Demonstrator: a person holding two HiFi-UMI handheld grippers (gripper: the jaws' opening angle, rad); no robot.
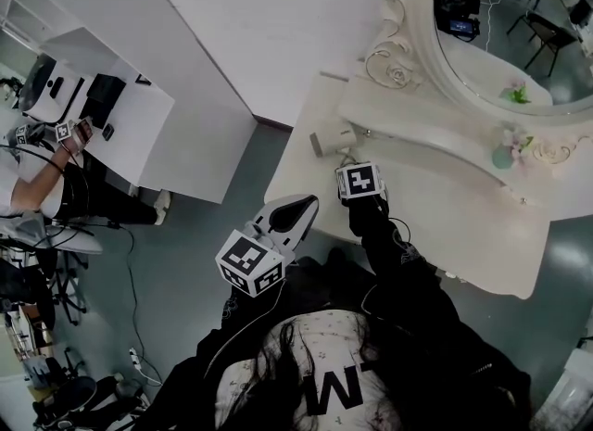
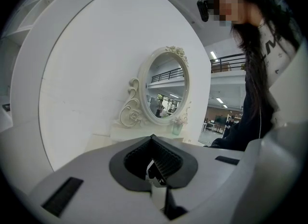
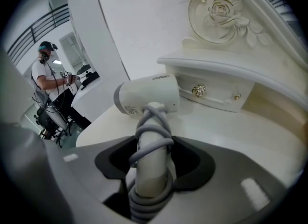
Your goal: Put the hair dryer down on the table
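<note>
A white hair dryer [image 3: 147, 95] with its grey cord wound round the handle lies between the jaws of my right gripper [image 3: 154, 156], which is shut on that handle. The dryer's barrel hangs over the left end of the white dressing table [image 3: 231, 126], just in front of a small drawer [image 3: 211, 93]; whether it touches the top is unclear. In the head view the hair dryer [image 1: 331, 137] sits at the table's left edge, ahead of the right gripper [image 1: 346, 157]. My left gripper [image 1: 295, 209] hovers off the table to the left, shut and holding nothing, pointing at the mirror [image 2: 166, 90].
An oval mirror [image 1: 500, 31] in an ornate frame stands at the back of the dressing table [image 1: 463, 225], with a small flower vase [image 1: 503, 153] beside it. To the far left a person [image 1: 37, 170] stands at a white desk [image 1: 120, 123]. Grey floor lies between.
</note>
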